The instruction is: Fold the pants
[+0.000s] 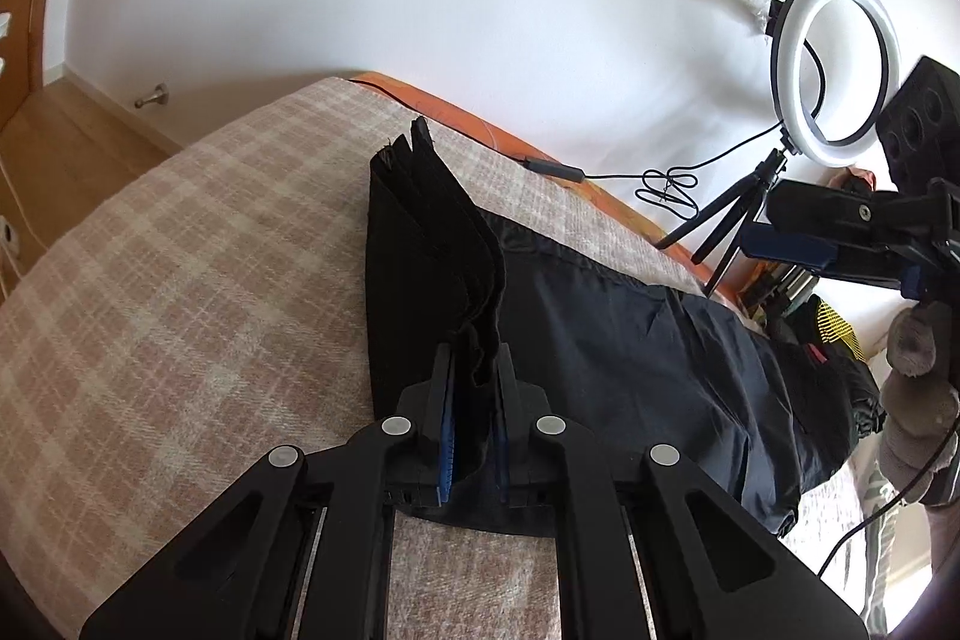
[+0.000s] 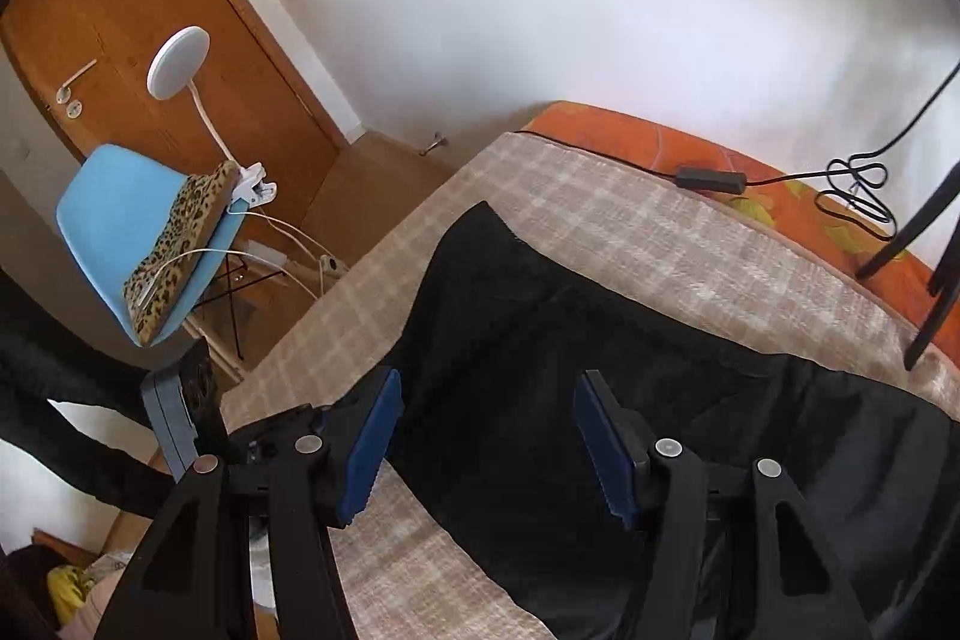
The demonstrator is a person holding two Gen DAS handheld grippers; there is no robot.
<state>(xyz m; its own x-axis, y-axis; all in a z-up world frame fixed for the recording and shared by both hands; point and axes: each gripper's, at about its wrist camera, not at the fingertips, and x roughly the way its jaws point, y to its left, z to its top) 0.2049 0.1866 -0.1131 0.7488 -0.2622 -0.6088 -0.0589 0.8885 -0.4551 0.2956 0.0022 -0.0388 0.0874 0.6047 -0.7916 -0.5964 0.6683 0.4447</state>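
Observation:
Black pants (image 1: 600, 340) lie across a beige checked blanket (image 1: 180, 280) on the bed. My left gripper (image 1: 475, 394) is shut on the pants' leg ends, which stand up as a raised flap (image 1: 438, 220) above the rest of the cloth. My right gripper (image 2: 486, 436) is open and empty, its blue pads (image 2: 372, 442) spread wide just above the pants (image 2: 540, 340). The right gripper also shows at the right edge of the left wrist view (image 1: 792, 244).
A ring light on a tripod (image 1: 834, 58) stands on the orange sheet (image 2: 630, 130) at the bed's far edge, with its cable and switch (image 2: 711, 178). A blue chair (image 2: 138, 232) with a leopard cushion and a wooden door (image 2: 150, 10) are left of the bed.

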